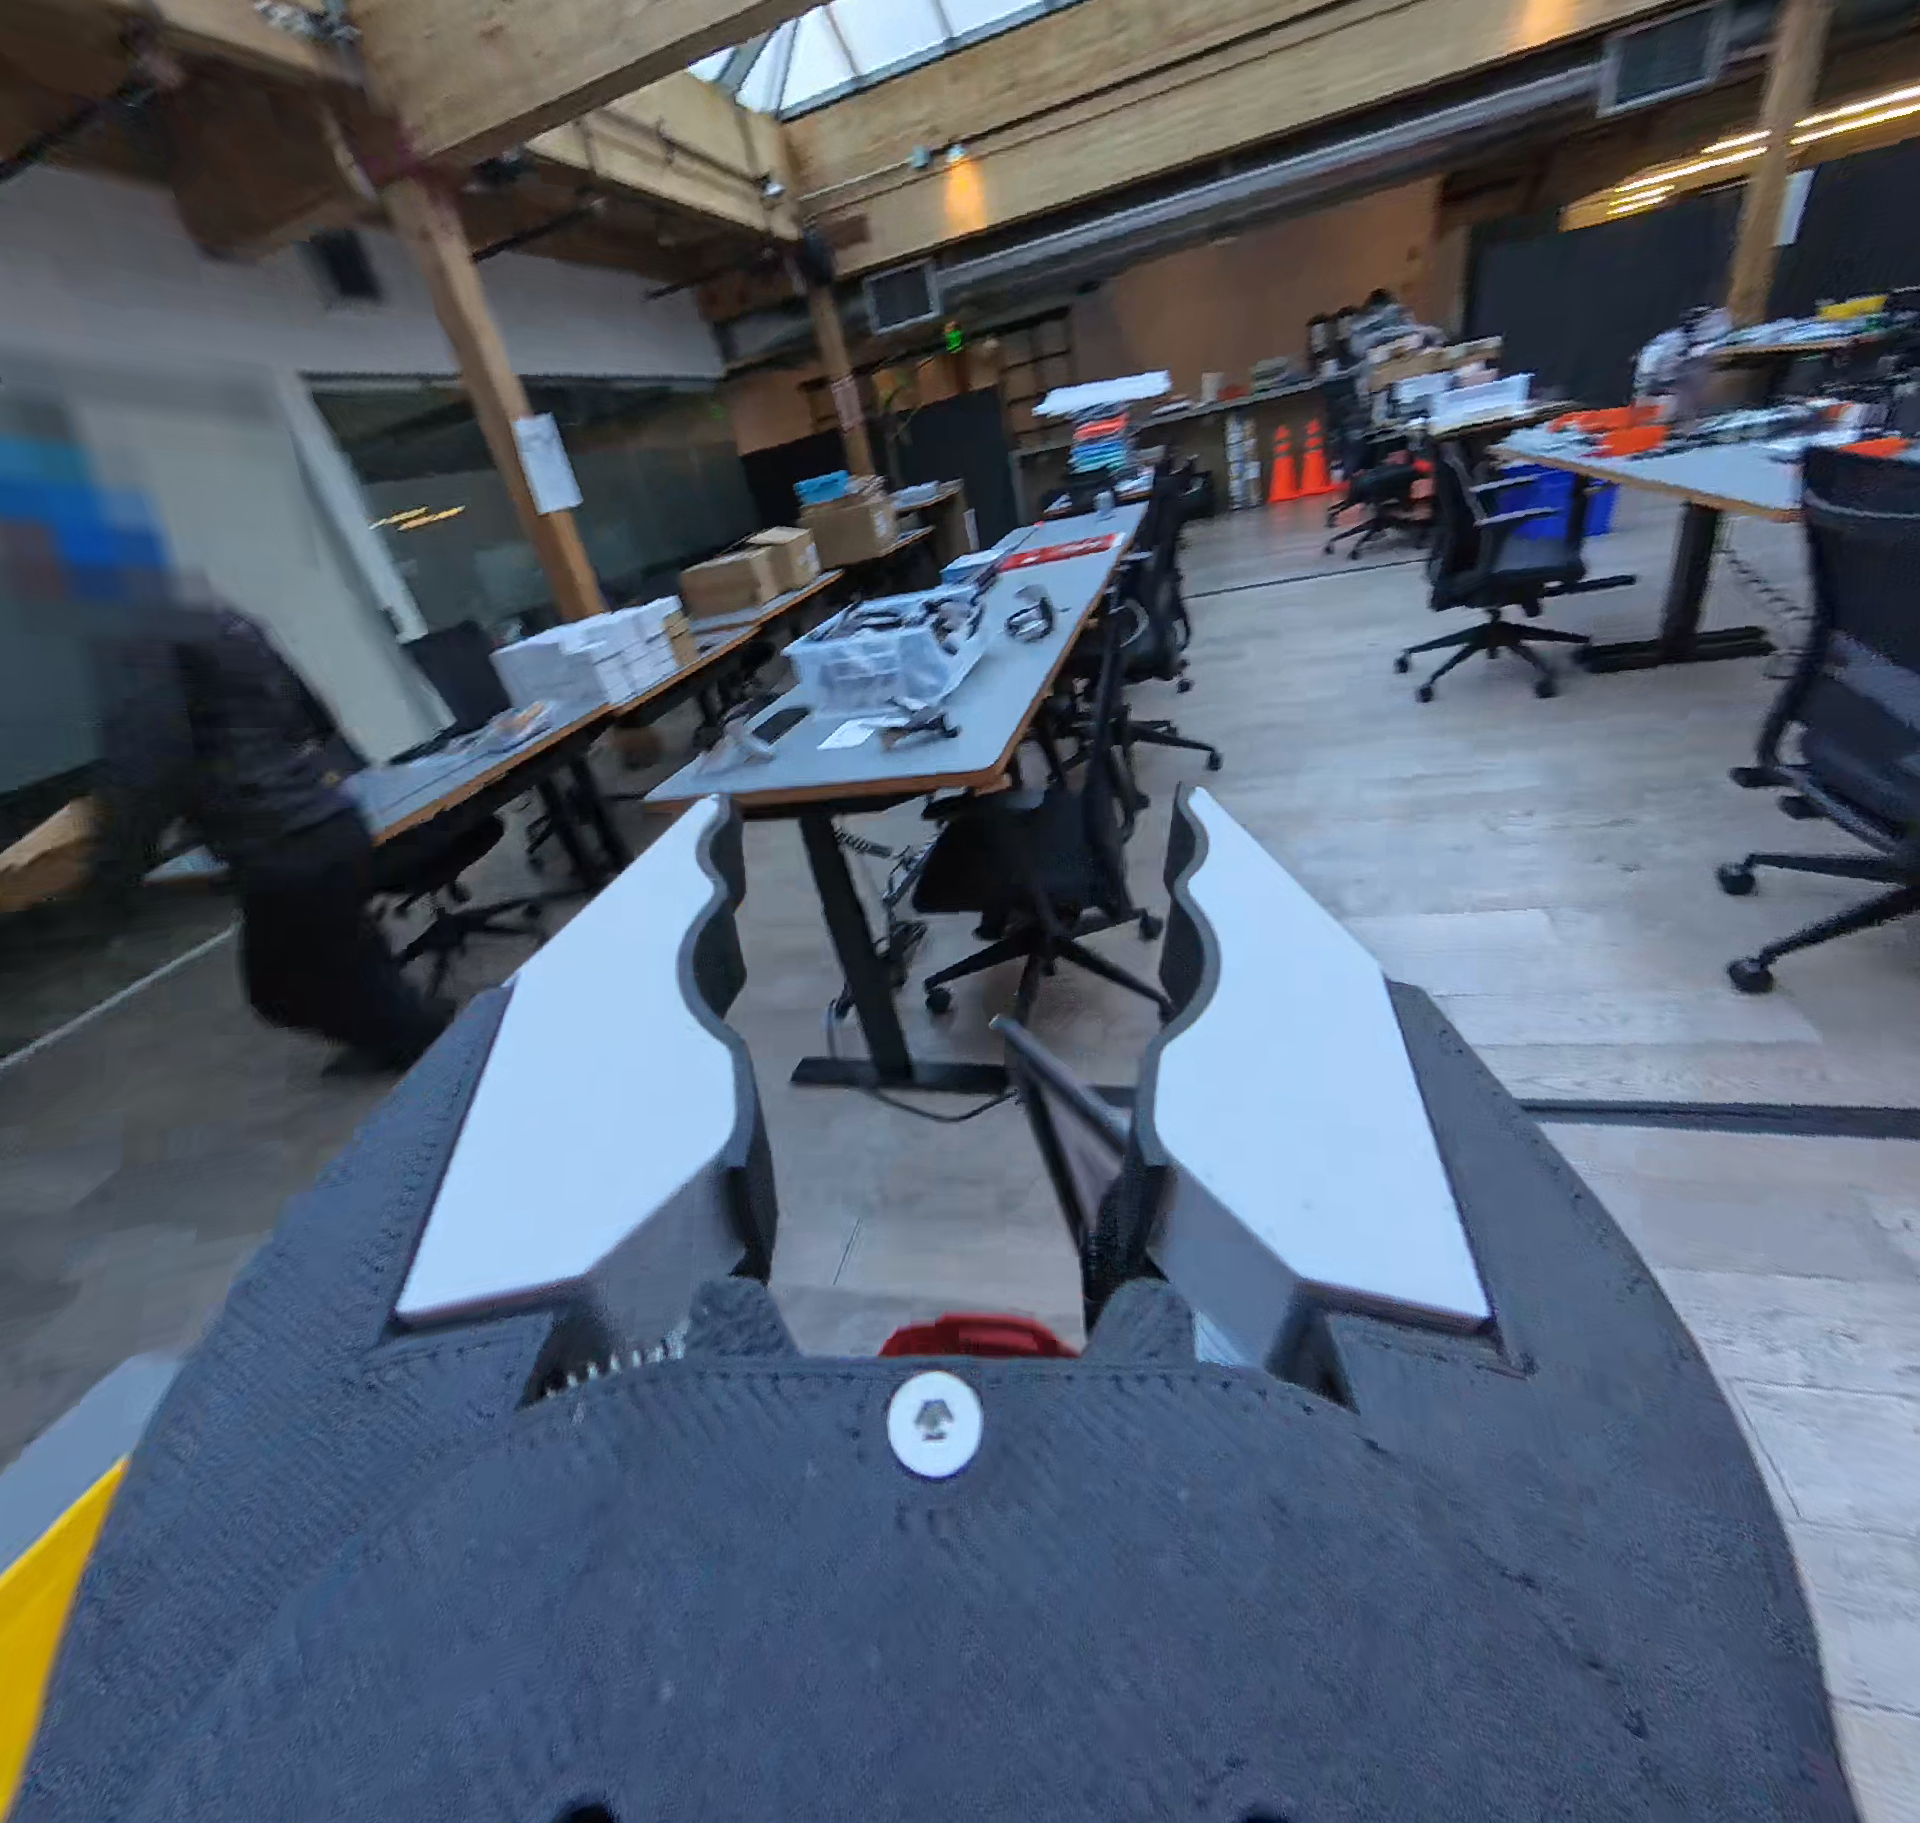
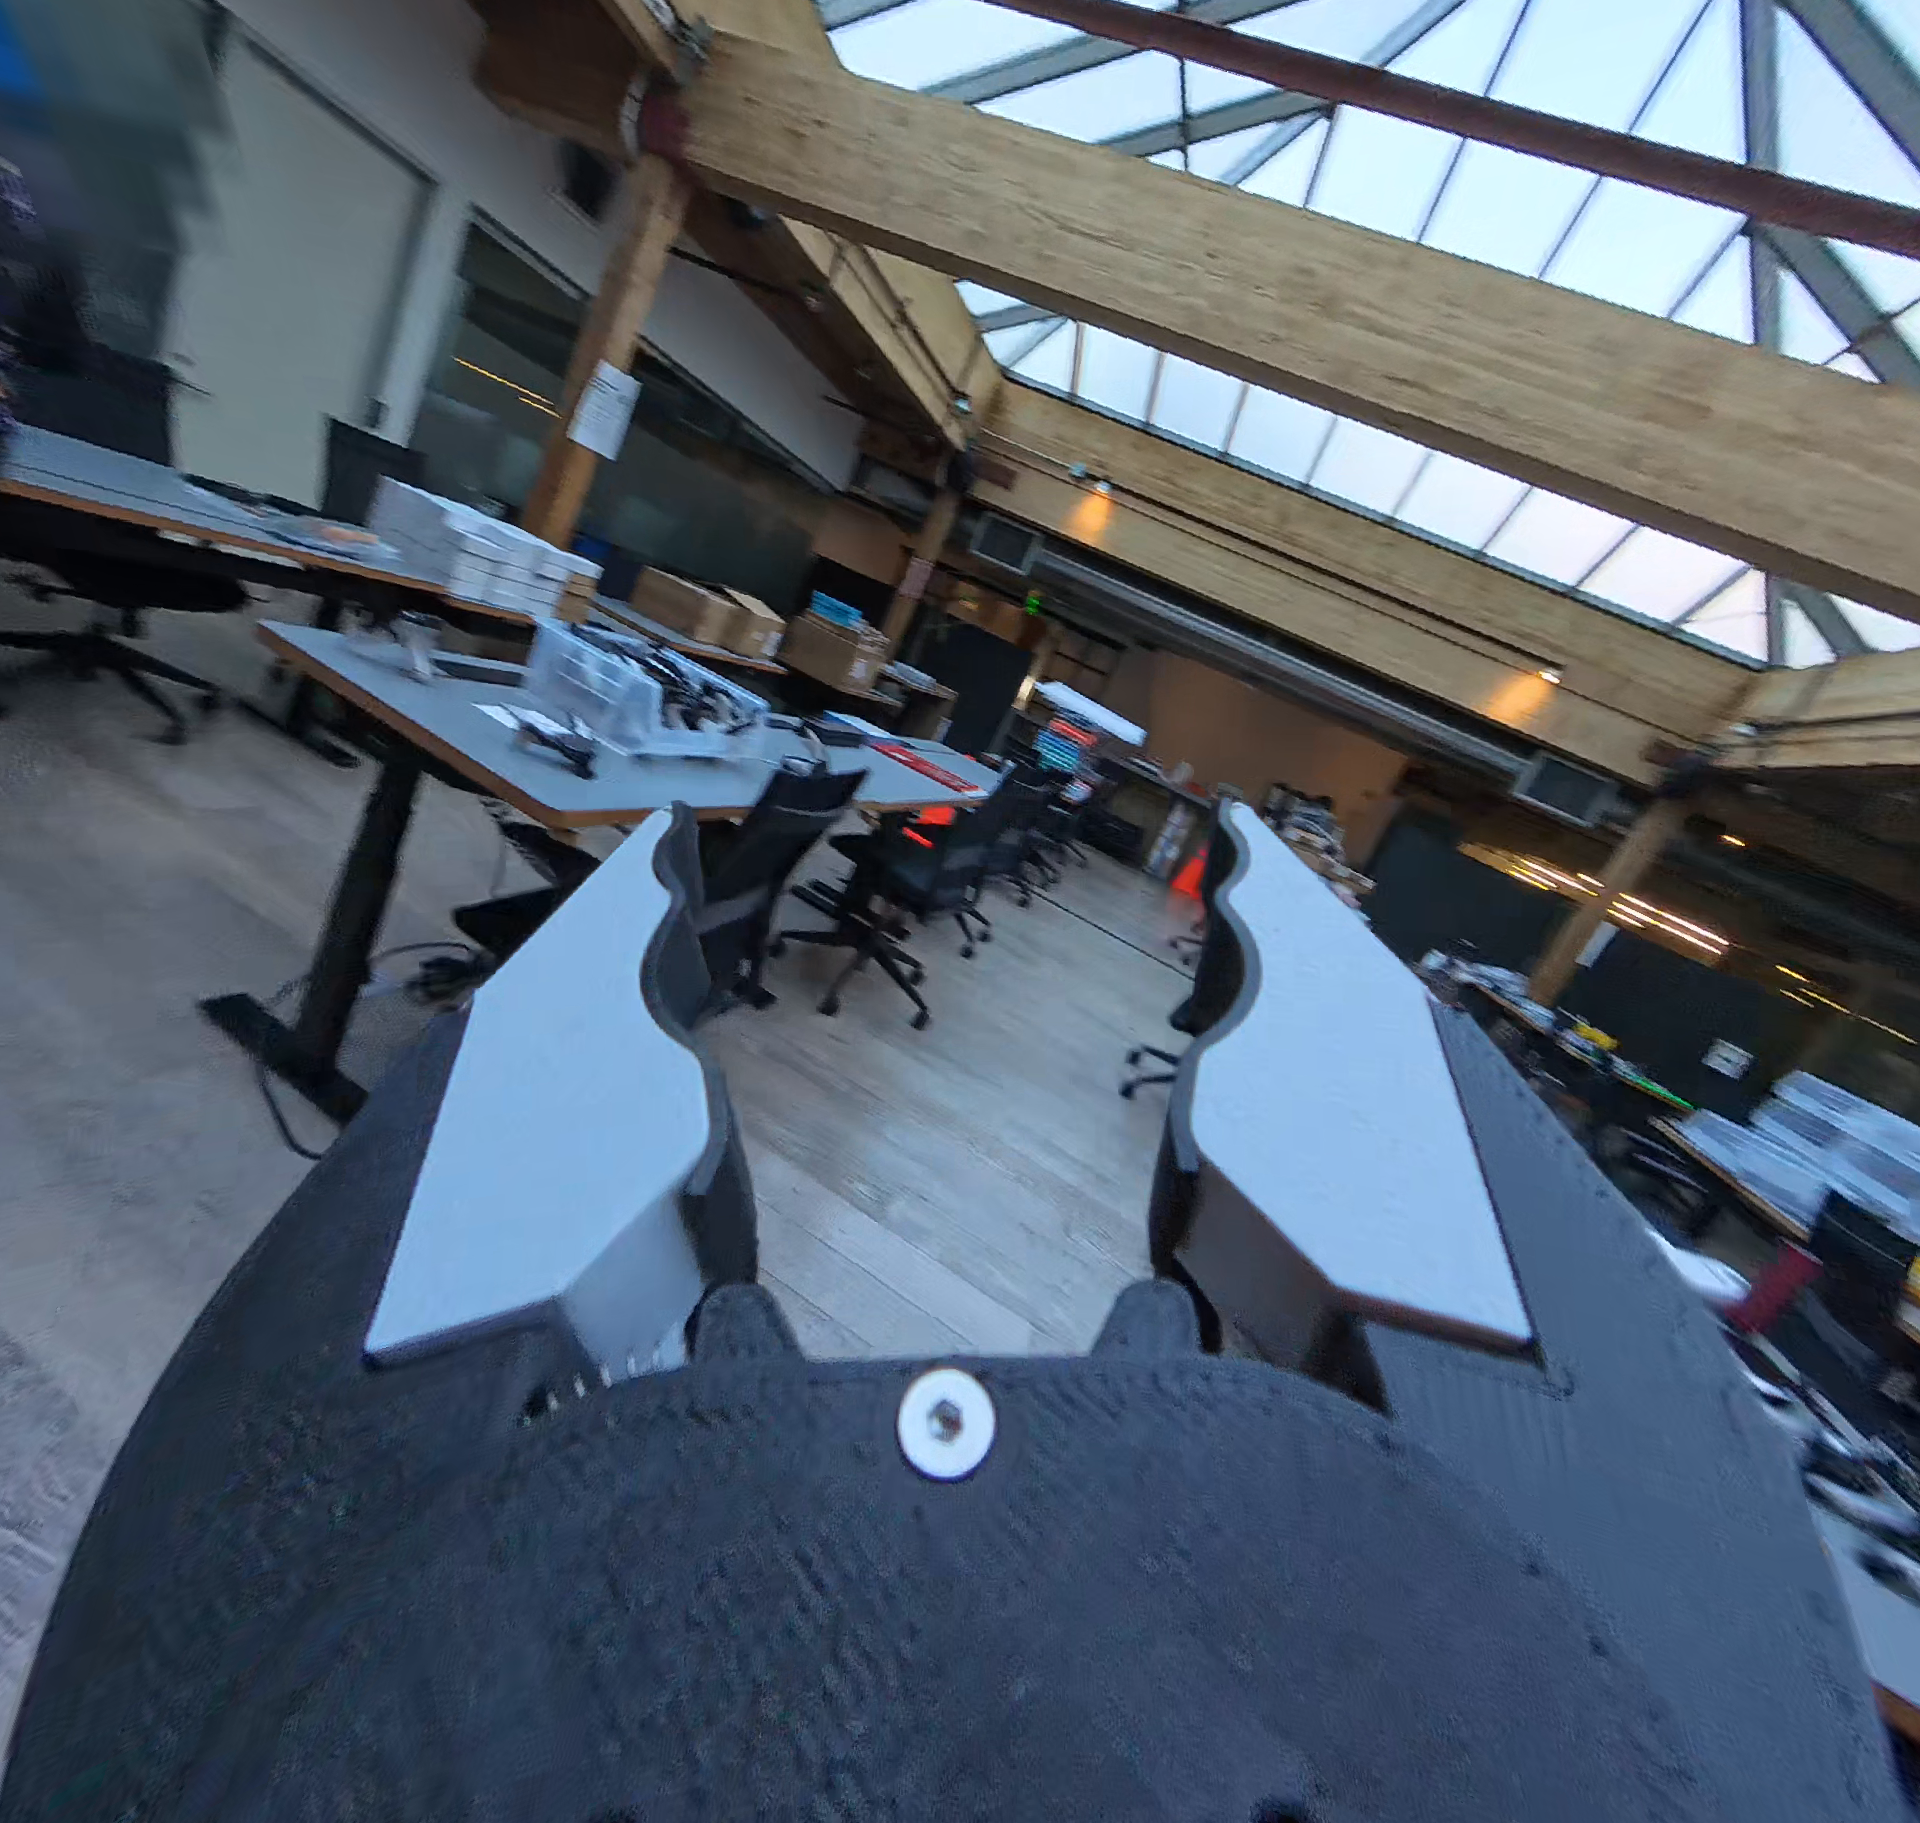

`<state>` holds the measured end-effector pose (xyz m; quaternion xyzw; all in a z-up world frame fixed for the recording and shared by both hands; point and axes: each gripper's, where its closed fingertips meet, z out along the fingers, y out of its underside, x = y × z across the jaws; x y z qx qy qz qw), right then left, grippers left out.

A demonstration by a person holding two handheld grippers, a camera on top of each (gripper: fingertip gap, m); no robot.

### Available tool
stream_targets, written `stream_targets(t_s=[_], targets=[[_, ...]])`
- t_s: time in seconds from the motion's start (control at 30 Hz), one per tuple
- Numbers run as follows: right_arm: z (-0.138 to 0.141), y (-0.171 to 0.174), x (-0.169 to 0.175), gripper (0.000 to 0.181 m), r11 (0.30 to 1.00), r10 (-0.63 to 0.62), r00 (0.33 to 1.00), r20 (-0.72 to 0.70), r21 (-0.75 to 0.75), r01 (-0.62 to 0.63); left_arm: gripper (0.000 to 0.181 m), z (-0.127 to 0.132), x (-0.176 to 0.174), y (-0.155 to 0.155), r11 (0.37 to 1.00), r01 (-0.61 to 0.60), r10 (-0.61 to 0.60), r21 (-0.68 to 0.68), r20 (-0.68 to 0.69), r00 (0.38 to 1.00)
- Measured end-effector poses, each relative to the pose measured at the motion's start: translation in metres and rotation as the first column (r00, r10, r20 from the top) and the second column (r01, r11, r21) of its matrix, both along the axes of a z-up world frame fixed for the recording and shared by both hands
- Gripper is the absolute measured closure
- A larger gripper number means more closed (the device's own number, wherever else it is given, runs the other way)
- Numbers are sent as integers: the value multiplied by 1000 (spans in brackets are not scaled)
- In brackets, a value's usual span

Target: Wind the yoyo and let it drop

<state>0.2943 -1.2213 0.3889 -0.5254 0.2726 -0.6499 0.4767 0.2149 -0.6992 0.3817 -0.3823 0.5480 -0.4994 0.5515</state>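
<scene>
The left gripper point(image 1: 956, 817) is held level above the floor, fingers apart with nothing between them. A red object point(image 1: 977, 1337) — only its upper edge visible — sits low behind the gripper base. A grey desk point(image 1: 977, 724) stands ahead, an office chair point(image 1: 1039, 900) just beside it.

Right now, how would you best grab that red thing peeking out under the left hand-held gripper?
Only the red thing's rounded top edge shows, low between the finger bases; the rest is hidden. My guess is to come from above, tilting the open left hand-held gripper down. Then pinch the red thing across two opposite sides, since a curved edge suggests a round body.
</scene>
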Motion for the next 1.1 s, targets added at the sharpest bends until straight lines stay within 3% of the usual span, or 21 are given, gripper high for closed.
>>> stream_targets(t_s=[0.1,0.17,0.23,0.4,0.53,0.63,0.7,0.8,0.87,1.0,1.1], targets=[[-28,-58,-46,81,987,-148,987,-69,57,152,100,26,42,-65,961,271,-266,-45,96,959],[-49,-70,-78,78,980,-150,985,-86,121,160,101,39,57,-94,856,488,-457,-170,189,869],[-77,-76,-103,77,970,-195,973,-124,121,210,101,34,75,-102,761,603,-560,-240,225,797],[-134,-47,-147,72,943,-331,937,-113,-81,324,98,-29,89,-82,672,703,-649,-233,272,710],[-153,33,-184,82,959,-271,962,30,-77,272,101,-94,50,-40,648,744,-676,-164,329,660],[-159,135,-237,93,1000,-21,974,227,20,17,102,-123,-21,13,642,758,-681,-117,369,633],[-165,190,-276,101,994,62,932,357,62,-90,108,-138,-76,59,695,715,-642,-76,382,665],[-177,258,-303,103,974,119,927,357,137,-178,107,-161,-138,144,828,555,-512,-84,289,809],[-173,297,-310,102,963,144,932,332,169,-209,102,-171,-180,212,864,468,-431,-187,208,878],[-148,386,-324,103,939,270,907,322,119,-322,101,-186,-278,350,911,244,-219,-332,114,969],[-139,456,-326,104,910,373,886,274,77,-407,101,-203,-362,447,947,-69,98,-313,77,992]])
